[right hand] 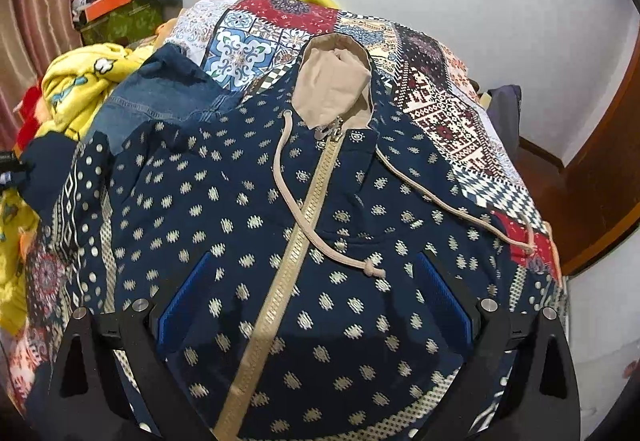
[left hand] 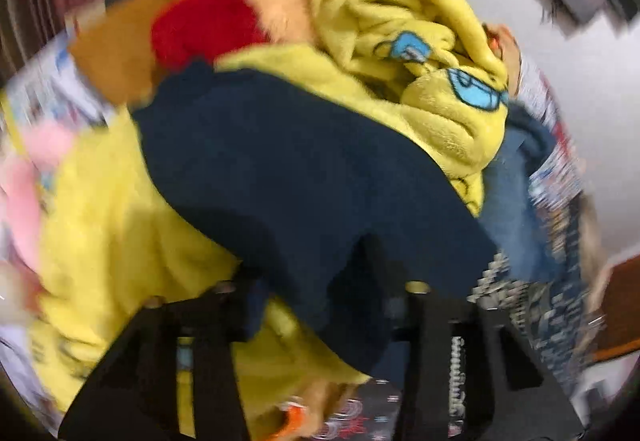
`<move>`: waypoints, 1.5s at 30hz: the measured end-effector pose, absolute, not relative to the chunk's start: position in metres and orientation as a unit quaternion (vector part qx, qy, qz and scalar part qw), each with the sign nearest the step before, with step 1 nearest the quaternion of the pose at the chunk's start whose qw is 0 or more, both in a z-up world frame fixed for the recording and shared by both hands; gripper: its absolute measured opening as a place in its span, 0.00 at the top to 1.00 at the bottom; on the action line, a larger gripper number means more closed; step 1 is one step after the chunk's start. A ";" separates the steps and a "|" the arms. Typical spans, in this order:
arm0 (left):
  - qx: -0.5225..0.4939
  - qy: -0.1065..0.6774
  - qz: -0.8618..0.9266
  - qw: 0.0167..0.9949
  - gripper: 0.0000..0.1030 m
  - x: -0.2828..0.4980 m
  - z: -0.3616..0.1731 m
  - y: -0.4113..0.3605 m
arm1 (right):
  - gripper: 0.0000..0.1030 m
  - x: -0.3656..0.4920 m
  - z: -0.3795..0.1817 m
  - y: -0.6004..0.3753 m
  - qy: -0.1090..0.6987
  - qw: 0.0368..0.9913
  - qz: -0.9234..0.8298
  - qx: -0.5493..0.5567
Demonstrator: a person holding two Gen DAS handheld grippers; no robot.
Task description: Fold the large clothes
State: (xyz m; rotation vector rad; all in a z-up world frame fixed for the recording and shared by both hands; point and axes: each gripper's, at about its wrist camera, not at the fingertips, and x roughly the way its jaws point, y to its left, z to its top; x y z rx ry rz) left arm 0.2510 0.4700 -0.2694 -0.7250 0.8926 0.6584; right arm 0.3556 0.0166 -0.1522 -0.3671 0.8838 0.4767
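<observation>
The hoodie (right hand: 304, 225) is spread on the bed (right hand: 452, 113), zipper running near to far, directly under the open right gripper (right hand: 316, 305). At its left edge, navy cloth (left hand: 280, 177) is pinched in the left gripper (left hand: 320, 305), whose jaws are nearly closed.

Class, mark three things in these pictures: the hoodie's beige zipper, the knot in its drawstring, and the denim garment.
beige zipper (right hand: 298, 237), right wrist view, midway along the zipper tape.
drawstring knot (right hand: 372, 271), right wrist view, on the knotted cord end.
denim garment (right hand: 160, 97), right wrist view, on the faded blue panel.

Home bedroom: patchwork bedspread (right hand: 440, 89), curtain (right hand: 36, 21), piled clothes (left hand: 380, 41).
</observation>
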 end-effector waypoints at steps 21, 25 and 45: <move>-0.190 0.254 0.130 0.940 0.98 0.313 -0.033 0.280 | 0.05 0.331 -0.103 -0.052 0.396 0.871 0.233 -0.172; -0.183 0.271 0.068 0.942 0.98 0.342 -0.027 0.225 | 0.05 0.332 -0.095 -0.073 0.387 0.880 0.224 -0.158; -0.093 0.486 -0.104 0.863 0.98 0.405 -0.199 0.003 | 0.05 0.331 -0.118 -0.157 0.426 0.876 0.183 -0.131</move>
